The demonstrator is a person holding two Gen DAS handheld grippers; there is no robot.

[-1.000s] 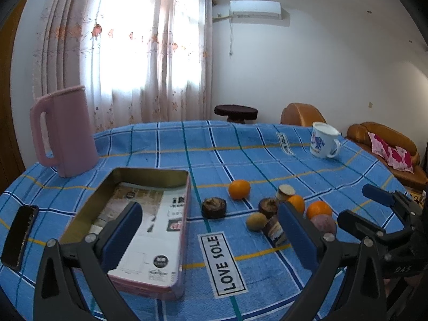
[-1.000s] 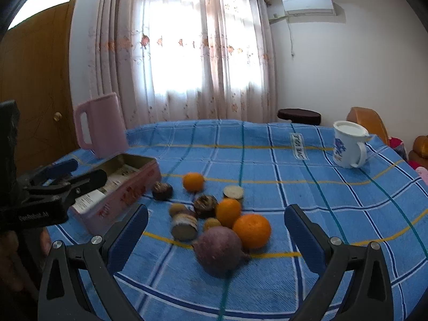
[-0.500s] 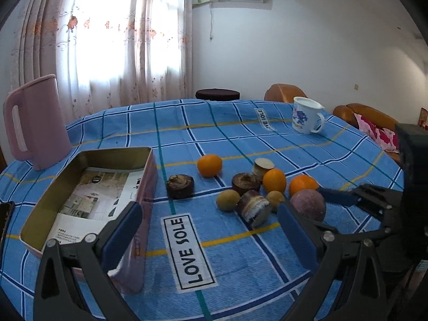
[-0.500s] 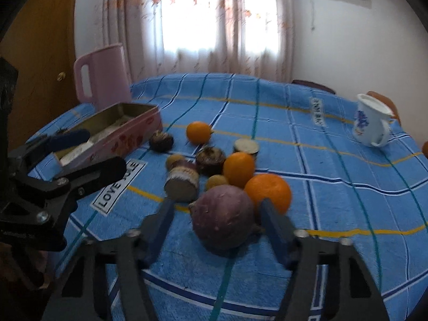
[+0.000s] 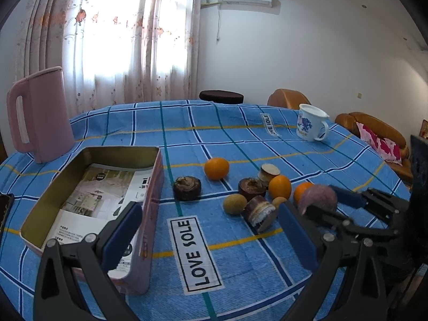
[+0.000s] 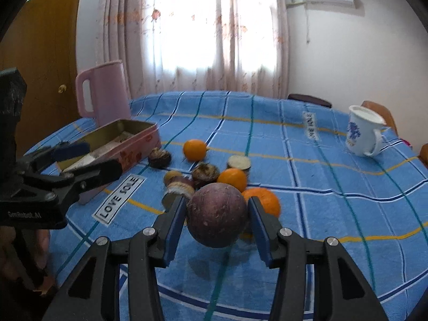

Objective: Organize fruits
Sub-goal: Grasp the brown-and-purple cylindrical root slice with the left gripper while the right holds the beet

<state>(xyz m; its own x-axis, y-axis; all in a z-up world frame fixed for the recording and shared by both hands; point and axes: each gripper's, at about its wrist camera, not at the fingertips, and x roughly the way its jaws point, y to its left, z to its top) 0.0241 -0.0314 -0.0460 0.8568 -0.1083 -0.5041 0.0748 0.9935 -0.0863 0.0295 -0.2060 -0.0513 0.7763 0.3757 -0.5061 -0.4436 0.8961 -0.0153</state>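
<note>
The purple fruit is being clamped by the right gripper above the tablecloth — its shadow is being shown only in the right wrist view. The left gripper is being held wide open, the tin box at ten o'clock; the fruit is being half hidden by its finger.

The right gripper clamps a round purple-brown fruit between its blue-padded fingers, lifted above the blue checked surface, just before an orange.

Pink jug, mug, perhaps phone.
</note>
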